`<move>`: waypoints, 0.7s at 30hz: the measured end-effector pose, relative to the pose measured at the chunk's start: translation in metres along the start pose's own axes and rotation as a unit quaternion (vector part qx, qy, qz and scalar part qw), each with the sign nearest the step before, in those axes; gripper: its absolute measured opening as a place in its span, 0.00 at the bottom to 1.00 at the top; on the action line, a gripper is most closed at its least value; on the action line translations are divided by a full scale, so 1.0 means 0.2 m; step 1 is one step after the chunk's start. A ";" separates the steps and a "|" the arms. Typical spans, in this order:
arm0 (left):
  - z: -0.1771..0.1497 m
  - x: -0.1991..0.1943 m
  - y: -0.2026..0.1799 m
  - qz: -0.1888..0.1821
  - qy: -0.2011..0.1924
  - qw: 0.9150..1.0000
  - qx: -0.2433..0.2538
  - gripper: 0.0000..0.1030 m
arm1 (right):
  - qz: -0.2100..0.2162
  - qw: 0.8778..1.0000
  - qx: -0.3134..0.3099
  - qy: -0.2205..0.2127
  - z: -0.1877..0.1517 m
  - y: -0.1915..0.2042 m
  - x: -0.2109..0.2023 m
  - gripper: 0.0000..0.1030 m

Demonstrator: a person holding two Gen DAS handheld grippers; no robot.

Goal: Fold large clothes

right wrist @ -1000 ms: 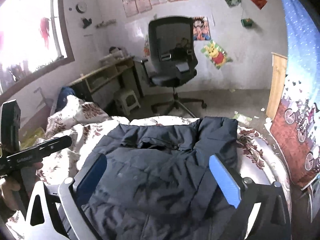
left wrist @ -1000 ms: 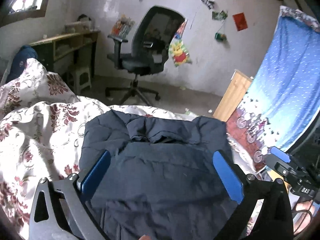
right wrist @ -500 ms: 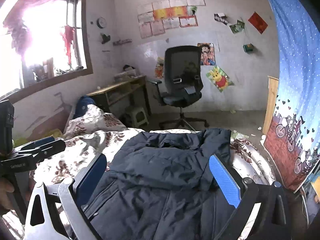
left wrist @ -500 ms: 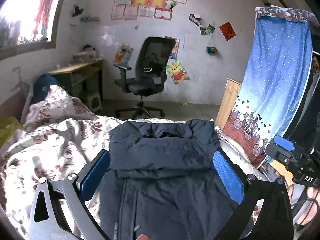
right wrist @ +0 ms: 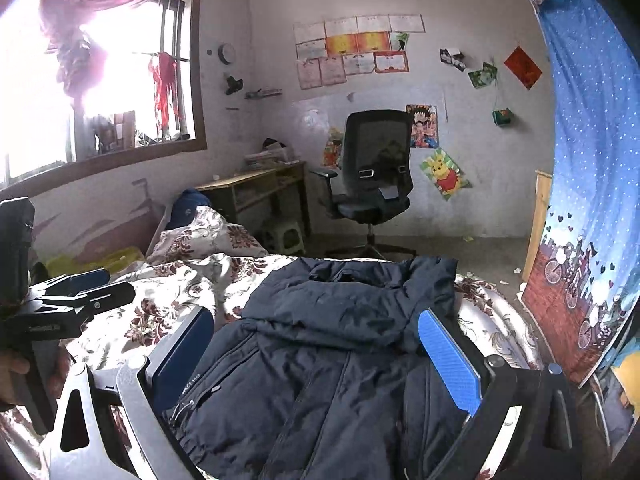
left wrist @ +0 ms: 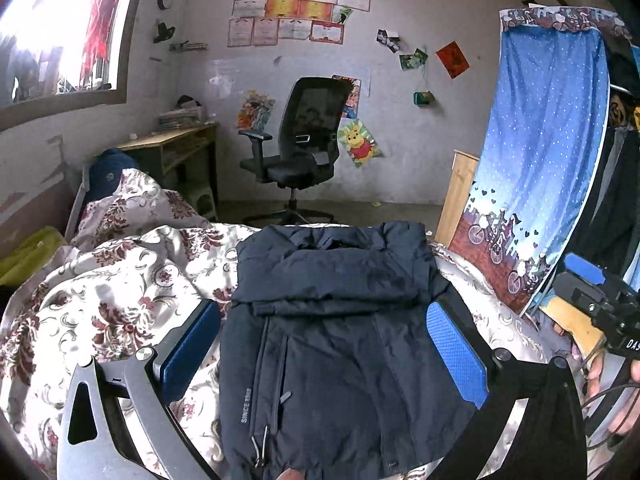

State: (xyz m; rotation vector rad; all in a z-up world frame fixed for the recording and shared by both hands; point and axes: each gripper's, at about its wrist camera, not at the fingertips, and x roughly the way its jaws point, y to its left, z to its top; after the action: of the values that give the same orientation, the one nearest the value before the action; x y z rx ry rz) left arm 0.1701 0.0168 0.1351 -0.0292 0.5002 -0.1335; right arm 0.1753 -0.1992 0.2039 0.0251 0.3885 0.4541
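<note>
A dark navy padded jacket (left wrist: pixel 336 320) lies on the bed, its upper part folded down over the body, zip pockets showing near me. In the right wrist view the same jacket (right wrist: pixel 320 360) fills the lower middle. My left gripper (left wrist: pixel 324 348) hangs above the jacket, open, with nothing between its blue pads (left wrist: pixel 456 356). My right gripper (right wrist: pixel 316 348) is also open above the jacket and holds nothing. The left gripper (right wrist: pixel 76 292) shows at the left edge of the right wrist view, the right gripper (left wrist: pixel 592 292) at the right edge of the left wrist view.
The bed carries a white quilt with dark red flowers (left wrist: pixel 100 304), bunched at the left. Beyond stand a black office chair (left wrist: pixel 300 152), a wooden desk (left wrist: pixel 176 148) under a window and a small stool. A blue curtain (left wrist: pixel 536 168) hangs at the right of the bed.
Both grippers have lifted and drawn back from the jacket, so more of the room and the jacket's lower part with its pockets shows. Both stayed open and empty.
</note>
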 end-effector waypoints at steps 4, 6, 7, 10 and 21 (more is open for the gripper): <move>-0.05 -0.06 0.00 -0.001 -0.005 1.000 0.021 0.98 | -0.005 1.000 -0.016 -0.001 -0.06 0.01 -0.07 1.00; -0.09 -0.08 0.02 -0.028 -0.004 0.999 0.030 0.98 | -0.008 1.000 -0.024 0.001 -0.09 0.01 -0.09 1.00; -0.10 -0.08 0.03 -0.038 -0.002 0.999 0.032 0.98 | -0.009 1.000 -0.028 0.003 -0.11 0.01 -0.10 1.00; -0.16 -0.08 0.05 -0.057 0.013 0.997 0.040 0.98 | -0.012 0.999 -0.039 0.016 -0.16 0.01 -0.11 1.00; -0.52 0.10 0.10 -0.065 0.125 0.984 0.114 0.98 | -0.011 0.993 -0.055 0.105 -0.47 -0.06 -0.05 1.00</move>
State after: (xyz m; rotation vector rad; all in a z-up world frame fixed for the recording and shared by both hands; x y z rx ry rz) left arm 0.1405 0.0344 0.0320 0.1806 0.7315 -0.3235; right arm 0.1374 -0.2206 0.1186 -0.1357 0.5687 0.4570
